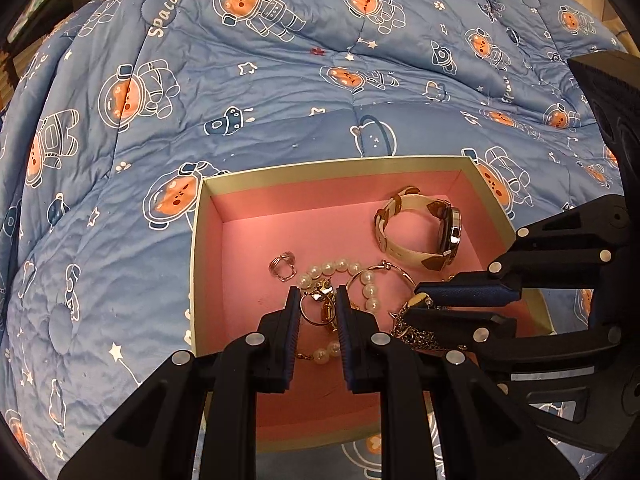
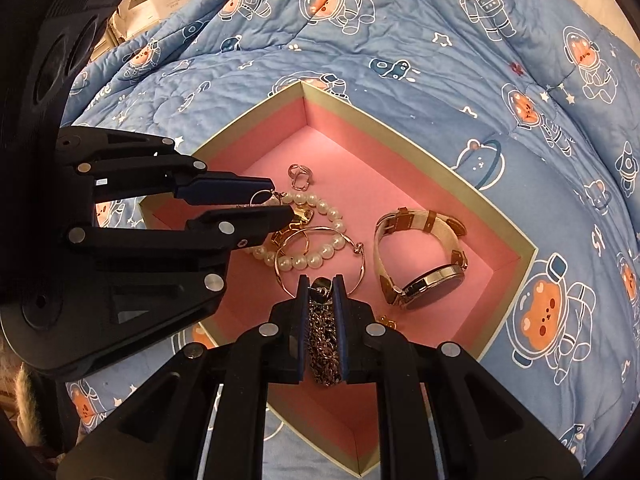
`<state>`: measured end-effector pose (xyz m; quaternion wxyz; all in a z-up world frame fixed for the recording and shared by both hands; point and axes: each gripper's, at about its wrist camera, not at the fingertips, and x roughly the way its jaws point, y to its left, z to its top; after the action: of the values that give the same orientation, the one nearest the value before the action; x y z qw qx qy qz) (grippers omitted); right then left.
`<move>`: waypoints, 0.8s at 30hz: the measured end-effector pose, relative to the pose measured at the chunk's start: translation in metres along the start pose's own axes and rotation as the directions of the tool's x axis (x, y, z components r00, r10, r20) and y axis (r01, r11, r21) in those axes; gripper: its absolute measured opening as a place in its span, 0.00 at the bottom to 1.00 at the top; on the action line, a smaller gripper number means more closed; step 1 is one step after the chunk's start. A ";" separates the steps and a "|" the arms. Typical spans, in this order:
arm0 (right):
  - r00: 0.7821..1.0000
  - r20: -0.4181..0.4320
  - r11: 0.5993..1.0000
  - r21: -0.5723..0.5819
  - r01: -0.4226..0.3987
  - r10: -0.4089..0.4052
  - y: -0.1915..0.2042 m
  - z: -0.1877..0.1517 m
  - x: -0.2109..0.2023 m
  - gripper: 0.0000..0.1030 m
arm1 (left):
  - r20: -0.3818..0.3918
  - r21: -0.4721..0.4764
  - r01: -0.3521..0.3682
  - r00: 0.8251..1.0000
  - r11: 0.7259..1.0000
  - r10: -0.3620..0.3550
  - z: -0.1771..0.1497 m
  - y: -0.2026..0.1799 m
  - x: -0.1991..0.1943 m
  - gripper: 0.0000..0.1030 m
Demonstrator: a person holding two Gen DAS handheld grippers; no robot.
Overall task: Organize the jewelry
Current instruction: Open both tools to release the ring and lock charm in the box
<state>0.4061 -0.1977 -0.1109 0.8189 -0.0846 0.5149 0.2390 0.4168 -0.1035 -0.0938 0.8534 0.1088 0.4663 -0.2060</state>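
Both grippers are down inside the pink-lined box on the bed's blue quilt, right over the tangle. The right gripper is clenched on a bunched gold chain, the links packed between its blue pads. The left gripper stands parted around a small gold ring-and-charm piece, its fingers beside it rather than squeezing, from what I can see. The pearl bracelet and thin bangle lie overlapped mid-box, a silver ring toward the far wall, the cream-strapped watch well apart by the right wall. This looks like the untangling step: next, I'd judge, the chain must lift slowly while the left steadies the charm, because snagging the pearls is the risk.
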 end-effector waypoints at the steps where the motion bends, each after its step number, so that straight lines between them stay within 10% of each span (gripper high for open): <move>1: 1.000 0.000 1.000 0.002 -0.004 0.004 0.000 0.000 0.001 0.12 | -0.002 -0.001 0.002 1.000 1.000 -0.002 0.000 0.000 0.001 0.17; 14: 1.000 0.003 1.000 0.000 0.003 -0.003 -0.006 0.000 0.005 0.12 | 0.003 -0.015 0.008 1.000 1.000 -0.008 0.004 0.002 0.003 0.22; 18: 1.000 0.020 1.000 0.006 0.001 -0.001 -0.007 -0.002 0.003 0.43 | 0.015 -0.018 0.007 1.000 1.000 -0.007 0.005 0.001 0.000 0.36; 24: 0.999 0.035 1.000 0.012 -0.001 0.001 -0.007 -0.002 0.000 0.43 | 0.028 -0.025 0.010 1.000 1.000 -0.009 0.008 0.001 -0.003 0.39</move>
<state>0.4078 -0.2049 -0.1129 0.8282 -0.0755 0.5019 0.2378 0.4214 -0.1051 -0.0872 0.8602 0.0929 0.4574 -0.2056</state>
